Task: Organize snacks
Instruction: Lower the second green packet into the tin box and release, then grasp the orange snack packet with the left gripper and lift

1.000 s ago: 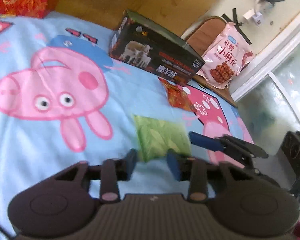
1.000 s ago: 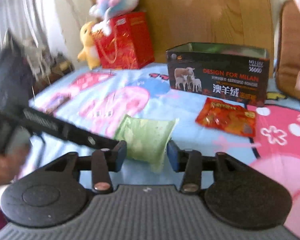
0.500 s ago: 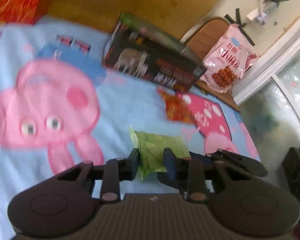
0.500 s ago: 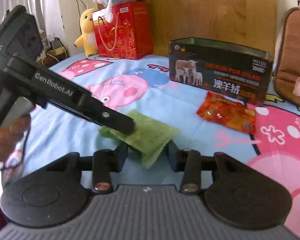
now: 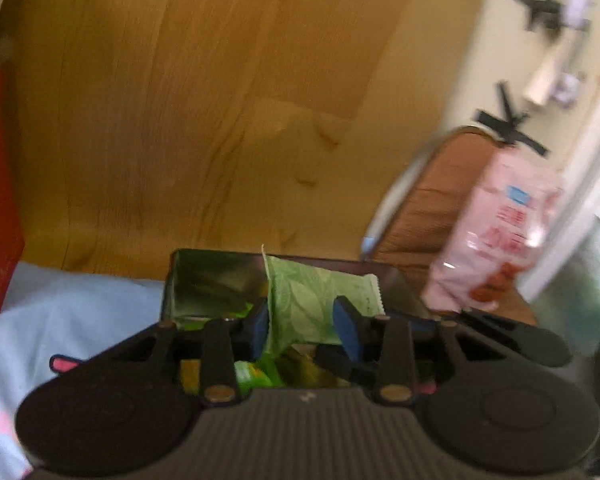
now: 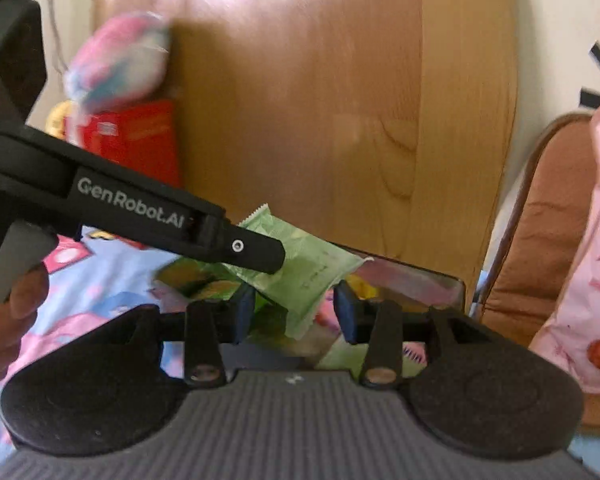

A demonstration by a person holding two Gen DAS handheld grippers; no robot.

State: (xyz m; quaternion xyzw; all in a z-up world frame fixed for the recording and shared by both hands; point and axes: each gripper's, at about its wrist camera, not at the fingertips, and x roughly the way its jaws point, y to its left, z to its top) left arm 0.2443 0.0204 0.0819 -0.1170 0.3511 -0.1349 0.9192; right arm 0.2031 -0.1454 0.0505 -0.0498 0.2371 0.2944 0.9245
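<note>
My left gripper (image 5: 302, 326) is shut on a green snack packet (image 5: 312, 300) and holds it above the open dark box (image 5: 188, 280), which has other green and yellow snacks inside. In the right wrist view the left gripper (image 6: 268, 256) reaches in from the left, pinching the same green packet (image 6: 312, 268) over the box (image 6: 420, 280). My right gripper (image 6: 294, 312) is open just below and in front of the packet, holding nothing.
A wooden headboard (image 5: 204, 120) stands behind the box. A pink snack bag (image 5: 496, 232) leans on a brown chair (image 5: 432, 208) at the right. A red gift bag (image 6: 136, 136) and a plush toy (image 6: 116, 64) stand at the back left on the cartoon bedsheet (image 5: 60, 304).
My left gripper closed on the green packet on the sheet, lifted it and carried it over the open box. My right gripper followed toward the box, still open.
</note>
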